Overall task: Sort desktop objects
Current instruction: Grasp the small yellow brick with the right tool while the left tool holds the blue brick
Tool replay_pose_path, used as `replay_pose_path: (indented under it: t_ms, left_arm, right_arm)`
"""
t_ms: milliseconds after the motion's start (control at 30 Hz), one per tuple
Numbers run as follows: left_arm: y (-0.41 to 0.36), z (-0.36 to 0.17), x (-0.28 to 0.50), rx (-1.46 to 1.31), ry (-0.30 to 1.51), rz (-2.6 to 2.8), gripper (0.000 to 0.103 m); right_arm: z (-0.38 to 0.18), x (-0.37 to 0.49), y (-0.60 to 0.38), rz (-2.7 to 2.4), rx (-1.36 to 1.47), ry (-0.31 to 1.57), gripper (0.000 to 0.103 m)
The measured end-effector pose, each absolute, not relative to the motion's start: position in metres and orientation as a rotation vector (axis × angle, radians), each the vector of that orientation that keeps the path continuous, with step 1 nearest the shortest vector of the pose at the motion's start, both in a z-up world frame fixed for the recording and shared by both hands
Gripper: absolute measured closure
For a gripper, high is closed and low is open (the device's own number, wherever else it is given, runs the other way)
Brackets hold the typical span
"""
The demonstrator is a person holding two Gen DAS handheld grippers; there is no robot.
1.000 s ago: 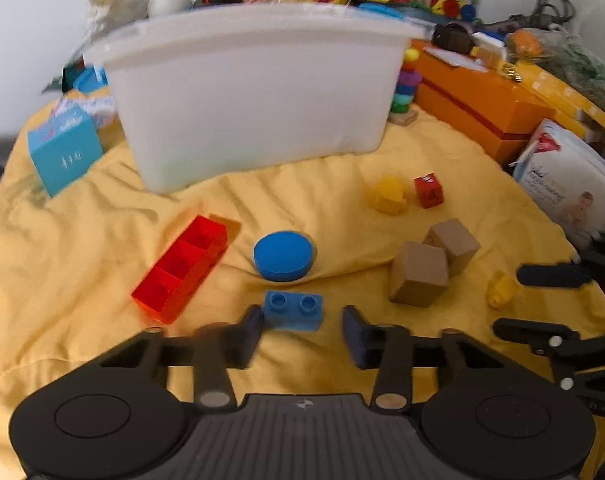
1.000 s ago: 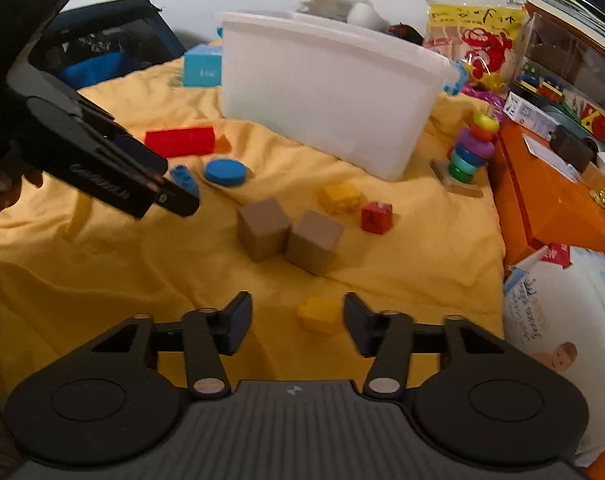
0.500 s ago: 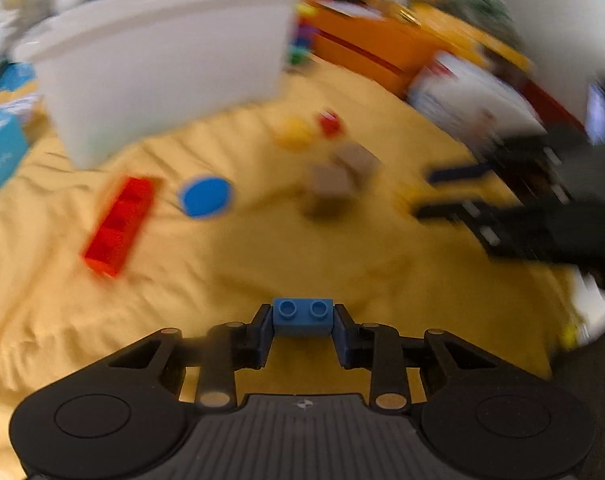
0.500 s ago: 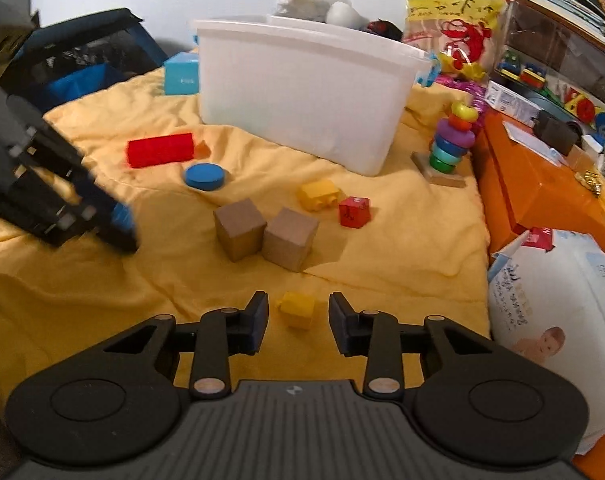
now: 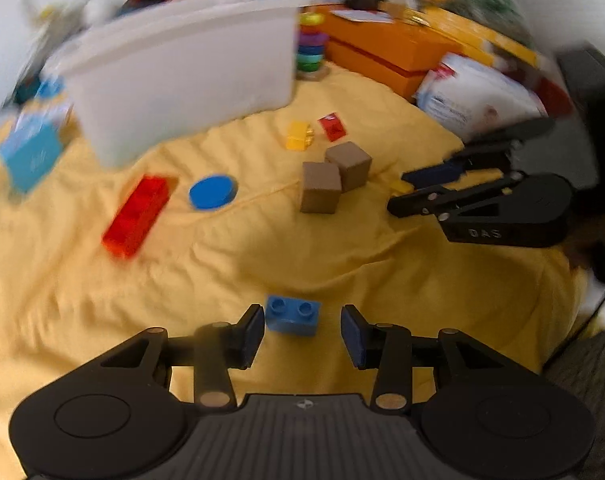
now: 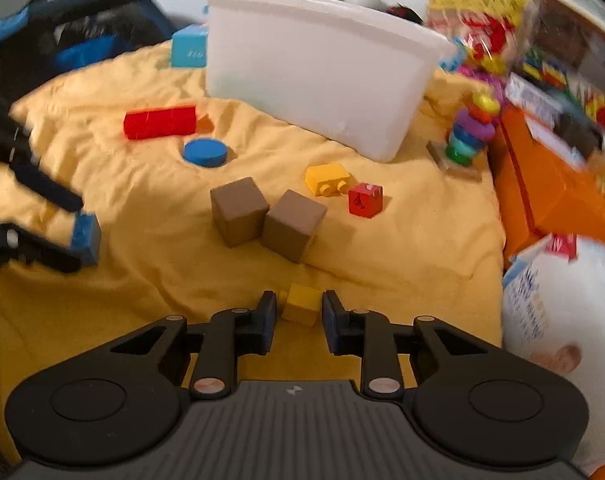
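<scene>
A blue two-stud brick (image 5: 292,315) sits between the fingers of my left gripper (image 5: 301,320). The jaws are opening; the brick rests near the left pad and the right pad stands well clear of it. The right wrist view shows the same brick (image 6: 87,236) and left gripper (image 6: 72,232) at the far left. My right gripper (image 6: 298,314) is closing around a small yellow brick (image 6: 300,304) on the yellow cloth (image 6: 142,280), with thin gaps still showing at both pads. The white bin (image 6: 314,76) stands at the back.
On the cloth lie a long red brick (image 6: 160,122), a blue disc (image 6: 205,153), two brown cubes (image 6: 238,210), a yellow brick (image 6: 327,179) and a red cube (image 6: 365,199). A ring stacker (image 6: 470,136), orange boxes (image 5: 382,48) and a white packet (image 6: 562,312) line the right side.
The left gripper shut on the blue brick, carried it back toward the near edge, then opened its jaws off it. The right gripper's jaws narrowed around the small yellow brick.
</scene>
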State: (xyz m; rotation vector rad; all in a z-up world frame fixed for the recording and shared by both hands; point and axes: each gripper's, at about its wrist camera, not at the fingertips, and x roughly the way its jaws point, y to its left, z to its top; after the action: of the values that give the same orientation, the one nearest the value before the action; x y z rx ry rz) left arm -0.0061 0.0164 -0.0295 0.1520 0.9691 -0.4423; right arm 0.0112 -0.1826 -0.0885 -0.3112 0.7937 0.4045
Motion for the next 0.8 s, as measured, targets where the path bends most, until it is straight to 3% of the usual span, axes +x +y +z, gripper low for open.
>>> replay_pose_path:
  t_ms: [167,333,400,467,567,800]
  left_arm:
    - [0.013,-0.040,-0.002,0.089,1.015,-0.409,0.057]
    - [0.012,-0.049,0.007,0.059,0.996,-0.343,0.057]
    - [0.011,-0.049,0.008,0.056,0.962,-0.330,0.059]
    - [0.009,-0.051,0.009,0.063,0.951,-0.328,0.069]
    - [0.011,-0.051,0.008,0.067,0.949,-0.336,0.072]
    - [0.017,-0.051,0.003,0.062,0.955,-0.342,0.072]
  right_arm:
    - [-0.079,0.017,-0.203,0.581,0.065,0.839,0.075]
    - [-0.099,0.018,-0.209,0.568,0.218,0.922,0.073]
    - [-0.097,0.016,-0.211,0.539,0.191,0.901,0.071]
    - [-0.094,0.013,-0.210,0.515,0.134,0.872,0.069]
    - [-0.090,0.007,-0.205,0.535,0.051,0.830,0.069]
    - [-0.074,-0.020,-0.177,0.593,-0.328,0.664,0.070]
